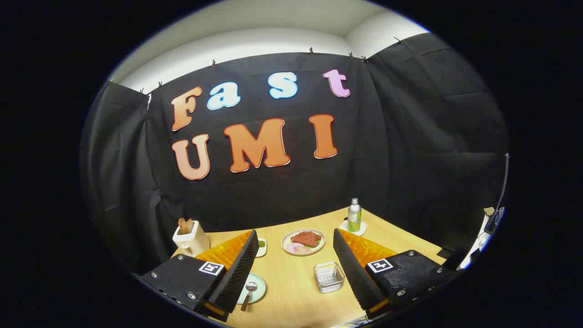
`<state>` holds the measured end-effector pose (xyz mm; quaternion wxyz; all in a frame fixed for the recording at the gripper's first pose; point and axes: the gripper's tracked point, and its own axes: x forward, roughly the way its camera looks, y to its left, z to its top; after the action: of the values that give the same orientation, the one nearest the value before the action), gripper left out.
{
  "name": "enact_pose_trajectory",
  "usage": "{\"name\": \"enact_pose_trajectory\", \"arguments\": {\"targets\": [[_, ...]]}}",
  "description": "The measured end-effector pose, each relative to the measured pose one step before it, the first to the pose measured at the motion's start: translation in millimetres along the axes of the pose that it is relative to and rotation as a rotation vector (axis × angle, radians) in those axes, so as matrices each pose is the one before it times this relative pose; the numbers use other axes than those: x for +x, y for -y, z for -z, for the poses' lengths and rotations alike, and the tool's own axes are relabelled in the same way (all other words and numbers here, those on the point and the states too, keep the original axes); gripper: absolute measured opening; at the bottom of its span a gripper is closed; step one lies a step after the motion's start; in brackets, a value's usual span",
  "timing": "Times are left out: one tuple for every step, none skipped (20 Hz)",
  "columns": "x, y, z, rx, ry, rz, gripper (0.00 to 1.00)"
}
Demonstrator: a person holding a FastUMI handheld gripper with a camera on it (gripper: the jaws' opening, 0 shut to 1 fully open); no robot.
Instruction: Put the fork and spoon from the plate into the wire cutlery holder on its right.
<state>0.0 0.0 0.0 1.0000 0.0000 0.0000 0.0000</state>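
In the gripper view, the spoon (248,294) lay on a small pale green plate (258,291) on the wooden table (291,291), partly tucked behind the left finger. Its bowl pointed away from the camera toward the far side of the table, and its handle ran back toward the camera and slightly to the left, so the long axis sat nearly in line with the fingers. The handle end reached past the plate's near rim. The fork could not be made out; the left finger covered much of the plate.

The wire cutlery holder (328,276) stood on the table to the right of the plate, between the two fingers and closer to the right one, with bare table separating it from the plate.

The gripper (291,269) hung above the table with its fingers spread wide apart. Nothing sat between them in a grasp and neither finger touched anything.

Beyond the fingers, a round dish of food (303,241) sat mid-table. A bottle (354,215) stood upright on a white coaster further right, and a white toaster (190,237) with slices in it stood at the far left near the black cloth wall.
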Motion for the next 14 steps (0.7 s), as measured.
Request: {"name": "enact_pose_trajectory", "arguments": {"targets": [[2.94,-3.49,3.96,0.00281,-0.02126,-0.00863,0.98],[1.32,-3.07,3.77,0.00133,-0.01981,-0.00573,0.98],[1.97,-3.68,2.81,-0.00259,-0.01646,-0.00579,0.98],[1.55,-3.28,2.69,-0.00629,-0.0166,-0.00489,0.98],[0.29,-4.57,3.41,-0.01152,-0.02345,-0.00712,0.98],[-0.36,-5.89,1.72,-0.01729,-0.01409,-0.0109,0.98],[-0.43,-4.54,-1.16,-0.02464,0.00214,-0.00489,0.98],[0.33,-3.08,-1.09,-0.02751,0.00224,-0.00032,0.98],[0.58,-5.38,-0.09,-0.02126,-0.00251,-0.00391,0.98],[1.13,-6.79,1.25,-0.01032,-0.00577,-0.01091,0.98],[-1.13,-5.74,3.0,-0.0062,-0.00938,-0.01157,0.98],[1.7,-5.0,1.95,-0.00654,-0.01282,-0.0078,0.98],[0.51,-4.31,0.41,-0.00707,-0.0082,-0.0061,0.98],[2.69,-3.43,1.24,-0.00841,-0.00939,-0.00175,0.98]]}}
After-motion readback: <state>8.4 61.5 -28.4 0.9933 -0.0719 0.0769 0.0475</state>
